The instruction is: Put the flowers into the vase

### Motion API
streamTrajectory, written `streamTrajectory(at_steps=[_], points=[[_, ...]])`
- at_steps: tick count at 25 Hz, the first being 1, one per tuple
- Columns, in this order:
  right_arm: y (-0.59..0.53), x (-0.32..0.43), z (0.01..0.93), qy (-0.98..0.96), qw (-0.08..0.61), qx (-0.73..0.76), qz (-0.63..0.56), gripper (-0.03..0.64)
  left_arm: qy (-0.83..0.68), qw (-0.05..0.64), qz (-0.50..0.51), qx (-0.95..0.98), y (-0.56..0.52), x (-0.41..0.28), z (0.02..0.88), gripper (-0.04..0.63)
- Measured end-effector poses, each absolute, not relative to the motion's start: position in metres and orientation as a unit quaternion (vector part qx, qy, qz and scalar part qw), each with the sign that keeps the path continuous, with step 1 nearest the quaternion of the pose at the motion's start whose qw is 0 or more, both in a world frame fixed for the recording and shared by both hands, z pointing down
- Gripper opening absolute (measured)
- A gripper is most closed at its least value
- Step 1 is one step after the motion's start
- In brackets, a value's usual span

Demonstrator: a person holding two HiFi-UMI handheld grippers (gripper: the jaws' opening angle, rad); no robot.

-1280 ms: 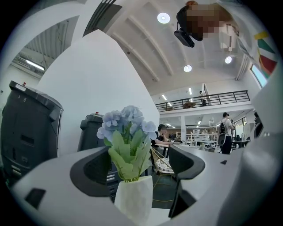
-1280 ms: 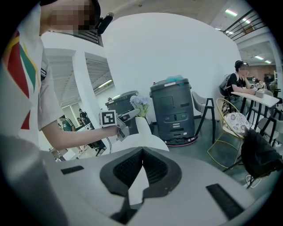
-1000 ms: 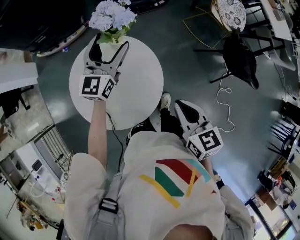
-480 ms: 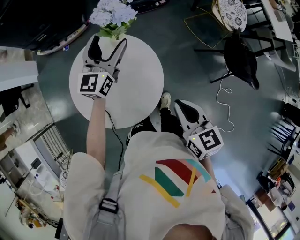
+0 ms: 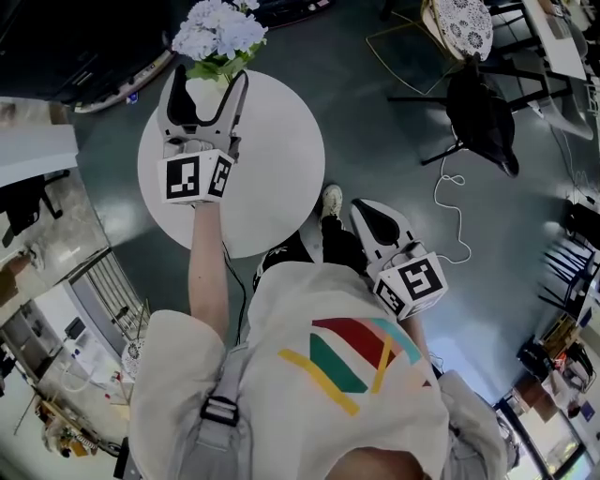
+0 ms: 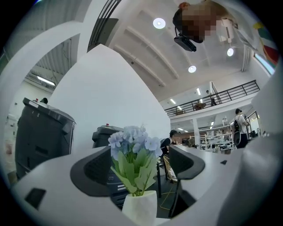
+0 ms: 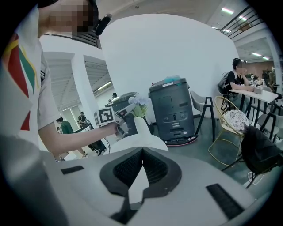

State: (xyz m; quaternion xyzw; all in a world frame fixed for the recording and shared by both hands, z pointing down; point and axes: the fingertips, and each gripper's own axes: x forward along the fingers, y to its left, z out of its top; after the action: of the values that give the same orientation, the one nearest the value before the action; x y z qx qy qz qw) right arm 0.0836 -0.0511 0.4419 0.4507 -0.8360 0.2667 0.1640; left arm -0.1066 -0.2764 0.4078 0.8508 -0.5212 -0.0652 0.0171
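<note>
A bunch of pale blue flowers (image 5: 217, 30) with green leaves stands upright in a small white vase (image 5: 201, 95) at the far edge of a round white table (image 5: 274, 169). My left gripper (image 5: 211, 74) is open, one jaw on each side of the vase, and neither touches it. In the left gripper view the flowers (image 6: 134, 152) and the vase (image 6: 140, 208) sit midway between the dark pads (image 6: 93, 171). My right gripper (image 5: 373, 221) hangs shut and empty by the person's hip, away from the table. The right gripper view shows the vase (image 7: 141, 126) and the left gripper (image 7: 116, 118) in the distance.
A black chair (image 5: 482, 112) and a wire chair with a patterned cushion (image 5: 463, 24) stand to the right on the dark floor. A white cable (image 5: 452, 217) trails on the floor. A dark grey machine (image 7: 172, 110) stands behind the table. The person's shoe (image 5: 331, 199) is at the table's near edge.
My left gripper has lifted slightly and straightened, still open around the vase. The right gripper has not moved.
</note>
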Motion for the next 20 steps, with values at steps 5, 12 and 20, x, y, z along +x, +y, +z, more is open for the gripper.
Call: streamTrajectory(at_steps=[5, 12, 20], points=[[-0.051, 0.089, 0.442, -0.839, 0.156, 0.45, 0.263, 0.011, -0.537, -0.003, -0.065, 0.841, -0.249, -0.121, 0.388, 0.393], [-0.061, 0.087, 0.437, -0.851, 0.142, 0.435, 0.257, 0.009, -0.57, -0.016, -0.07, 0.818, -0.208, -0.147, 0.356, 0.393], [-0.084, 0.085, 0.421, -0.862, 0.068, 0.417, 0.281, 0.011, -0.613, -0.049, -0.074, 0.785, -0.164, -0.169, 0.303, 0.391]])
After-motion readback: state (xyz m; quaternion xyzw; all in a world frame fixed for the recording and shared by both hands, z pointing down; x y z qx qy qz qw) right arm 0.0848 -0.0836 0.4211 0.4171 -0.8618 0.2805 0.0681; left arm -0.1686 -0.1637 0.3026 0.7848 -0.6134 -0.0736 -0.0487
